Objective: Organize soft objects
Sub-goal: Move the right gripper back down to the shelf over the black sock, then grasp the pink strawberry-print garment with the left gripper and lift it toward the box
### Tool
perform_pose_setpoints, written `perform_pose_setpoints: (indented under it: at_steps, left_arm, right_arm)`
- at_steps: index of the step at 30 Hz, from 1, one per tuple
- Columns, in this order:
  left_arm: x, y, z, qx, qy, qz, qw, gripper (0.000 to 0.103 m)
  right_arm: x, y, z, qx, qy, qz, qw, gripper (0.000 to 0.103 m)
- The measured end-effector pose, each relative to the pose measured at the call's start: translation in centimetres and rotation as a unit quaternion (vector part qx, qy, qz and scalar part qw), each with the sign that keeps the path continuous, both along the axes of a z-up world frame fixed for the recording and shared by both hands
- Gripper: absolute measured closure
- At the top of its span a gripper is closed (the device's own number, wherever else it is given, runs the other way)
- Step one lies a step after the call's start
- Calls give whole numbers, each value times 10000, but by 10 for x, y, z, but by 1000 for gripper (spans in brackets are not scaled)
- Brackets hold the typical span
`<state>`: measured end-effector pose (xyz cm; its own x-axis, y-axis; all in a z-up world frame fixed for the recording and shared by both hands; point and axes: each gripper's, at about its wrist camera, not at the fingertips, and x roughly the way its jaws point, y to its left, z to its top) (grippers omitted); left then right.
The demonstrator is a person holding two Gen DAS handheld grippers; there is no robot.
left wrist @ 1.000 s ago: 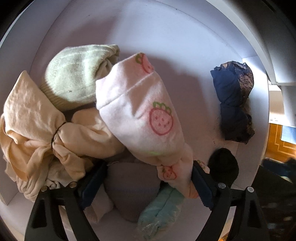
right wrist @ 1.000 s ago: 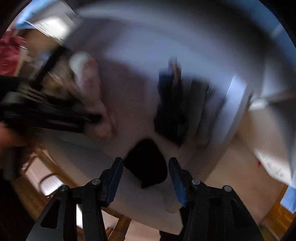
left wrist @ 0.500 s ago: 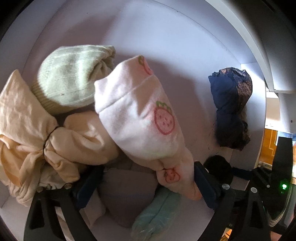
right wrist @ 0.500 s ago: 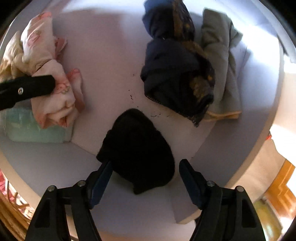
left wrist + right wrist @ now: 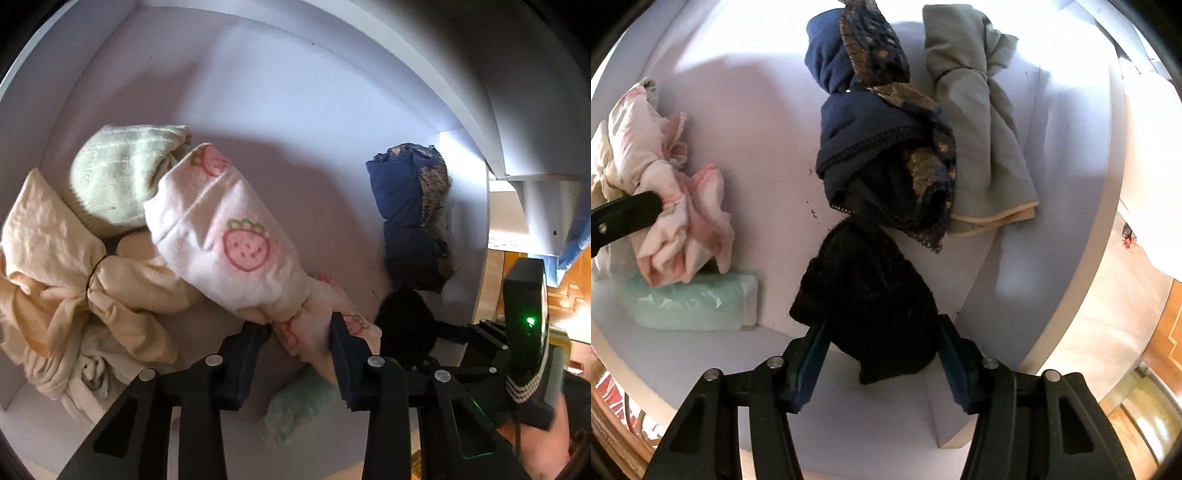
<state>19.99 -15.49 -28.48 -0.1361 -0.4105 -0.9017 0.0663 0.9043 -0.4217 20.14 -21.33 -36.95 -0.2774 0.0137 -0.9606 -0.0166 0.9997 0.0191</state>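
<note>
The left gripper [image 5: 295, 339] has its jaws closing to a narrow gap on the twisted tail of a pink strawberry-print cloth [image 5: 229, 243], pads pressing it on both sides. The cloth's thick rolled body stretches away ahead of the jaws, onto a cream bundle [image 5: 66, 280] and a pale green knit roll [image 5: 114, 184] to their left. A mint-green pack [image 5: 295, 406] lies just beneath the jaws. The right gripper [image 5: 881, 354] has its jaws about half open and closing around a black knit bundle [image 5: 864, 295], pads at its sides. Beyond it lie a navy lace garment [image 5: 871, 140] and, further right, a grey knotted cloth [image 5: 975, 110].
</note>
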Motion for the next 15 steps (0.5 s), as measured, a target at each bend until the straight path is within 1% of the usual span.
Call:
perform_pose_setpoints:
  at_steps: [5,9,12,15]
  left_arm:
    - [-1,13,21,-144,-71,13,9999,71]
    - [-1,11,52,-298,-271,-71,9992,71]
    - [-2,18,71,-386,-396,-134,9984,72]
    - [-6,26,96,-443,-593,-287,9968,73]
  right_arm:
    - [-6,7,0,55,-5,-110,9999,45]
    - [-8,-8,-1,72,1,-137,9999,45]
    - [-7,-10,-2,47,-1,-105,9999,45]
    - [-5,1,-2,40,-10,-129,9999,45]
